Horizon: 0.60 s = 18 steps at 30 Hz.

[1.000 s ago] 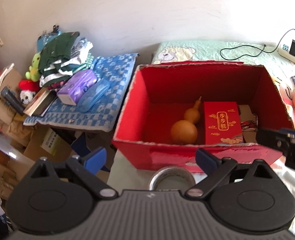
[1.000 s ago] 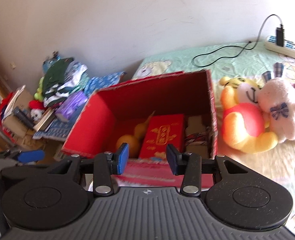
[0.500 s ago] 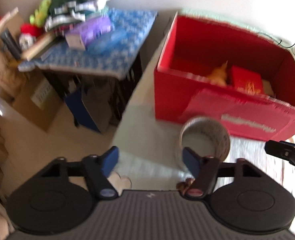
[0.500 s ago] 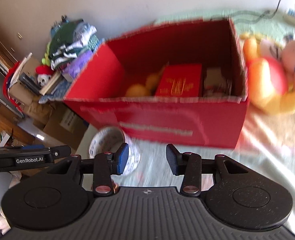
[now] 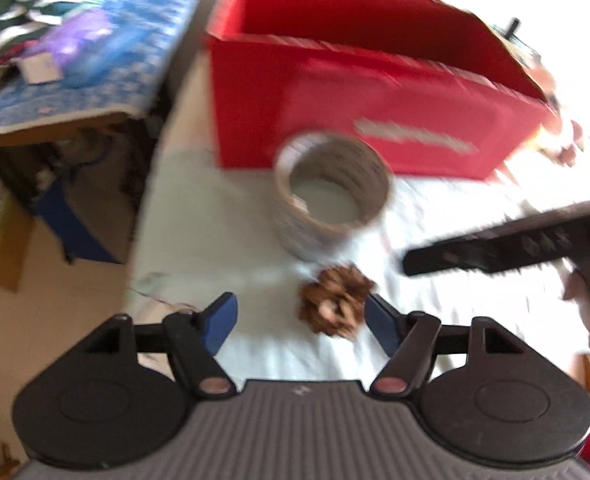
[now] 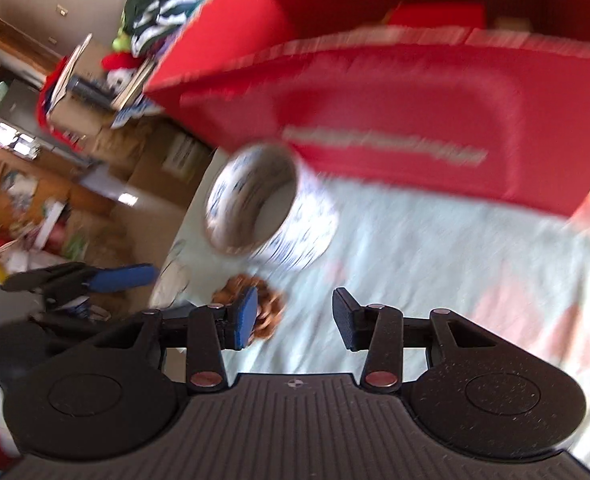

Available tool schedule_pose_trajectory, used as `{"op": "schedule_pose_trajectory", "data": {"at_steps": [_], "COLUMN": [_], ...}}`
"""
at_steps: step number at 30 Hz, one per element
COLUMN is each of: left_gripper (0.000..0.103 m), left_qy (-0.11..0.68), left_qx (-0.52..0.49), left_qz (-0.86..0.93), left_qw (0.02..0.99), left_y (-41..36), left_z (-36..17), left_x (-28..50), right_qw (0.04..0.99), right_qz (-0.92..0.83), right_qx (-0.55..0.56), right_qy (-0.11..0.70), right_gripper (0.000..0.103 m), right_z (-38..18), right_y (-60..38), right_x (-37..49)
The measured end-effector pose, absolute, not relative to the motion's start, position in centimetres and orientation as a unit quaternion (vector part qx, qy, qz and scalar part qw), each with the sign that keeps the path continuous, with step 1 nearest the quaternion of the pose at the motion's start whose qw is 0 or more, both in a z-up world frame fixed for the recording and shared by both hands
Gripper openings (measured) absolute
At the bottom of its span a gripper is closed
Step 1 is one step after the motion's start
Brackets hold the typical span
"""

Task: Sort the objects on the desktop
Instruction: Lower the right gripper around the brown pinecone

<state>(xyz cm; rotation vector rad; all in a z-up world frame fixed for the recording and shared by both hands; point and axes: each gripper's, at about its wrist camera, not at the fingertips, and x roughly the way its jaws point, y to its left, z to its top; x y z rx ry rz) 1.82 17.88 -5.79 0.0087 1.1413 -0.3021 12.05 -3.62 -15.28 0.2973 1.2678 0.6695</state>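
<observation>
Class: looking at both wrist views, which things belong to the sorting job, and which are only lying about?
Job: tape roll, pine cone, red box, left gripper with jaws opening and the pine cone between them, right gripper empty.

Lying about: folded clothes, blue checked cloth, cardboard boxes.

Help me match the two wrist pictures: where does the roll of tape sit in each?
Left wrist: roll of tape just above centre, beyond the pine cone.
Right wrist: roll of tape left of centre, above the pine cone.
Shared landmark: the red box, right behind the roll.
</observation>
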Motion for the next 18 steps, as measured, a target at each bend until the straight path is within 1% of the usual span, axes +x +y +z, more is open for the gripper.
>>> {"op": "schedule_pose_trajectory", "data": {"at_steps": [2, 3, 4, 6, 8, 10, 12, 18], "left_gripper": [0.074, 0.073, 0.072, 0.064, 0.059, 0.058, 0.053, 0.052], "left_qy": [0.539, 0.540, 0.542, 0.552, 0.556, 0.557, 0.560, 0.554], "left_qx": [0.018, 0.022, 0.018, -0.005, -0.020, -0.024, -0.027, -0.018], "left_qz": [-0.152, -0.155, -0.157, -0.162, -0.169, -0.166, -0.165, -0.164], "left_qw": [0.828, 0.827, 0.825, 0.818, 0.814, 0.813, 0.811, 0.816], "left_y": [17.1, 16.9, 16.8, 17.0, 17.2, 17.1, 17.1, 16.1], "left_z": [-6.6, -7.0, -7.3, -8.1, -8.5, -8.9, -9.4, -9.7], "left_x": [1.5, 1.6, 1.7, 2.0, 2.2, 2.3, 2.4, 1.9], "right_qw": [0.735, 0.729, 0.720, 0.701, 0.689, 0.681, 0.678, 0.663], "right_qz": [0.303, 0.301, 0.302, 0.305, 0.307, 0.309, 0.308, 0.315], "right_qx": [0.150, 0.160, 0.173, 0.193, 0.205, 0.211, 0.210, 0.234], "right_qy": [0.588, 0.593, 0.600, 0.615, 0.624, 0.630, 0.634, 0.637], "right_gripper": [0.046, 0.050, 0.052, 0.053, 0.053, 0.053, 0.053, 0.053], "right_z": [-15.7, -15.9, -16.2, -16.9, -17.2, -17.4, -17.5, -17.9], "right_y": [-3.3, -3.2, -3.2, -3.0, -2.8, -2.6, -2.2, -2.4], "right_x": [12.3, 12.4, 12.6, 12.7, 12.6, 12.3, 12.2, 12.1]}}
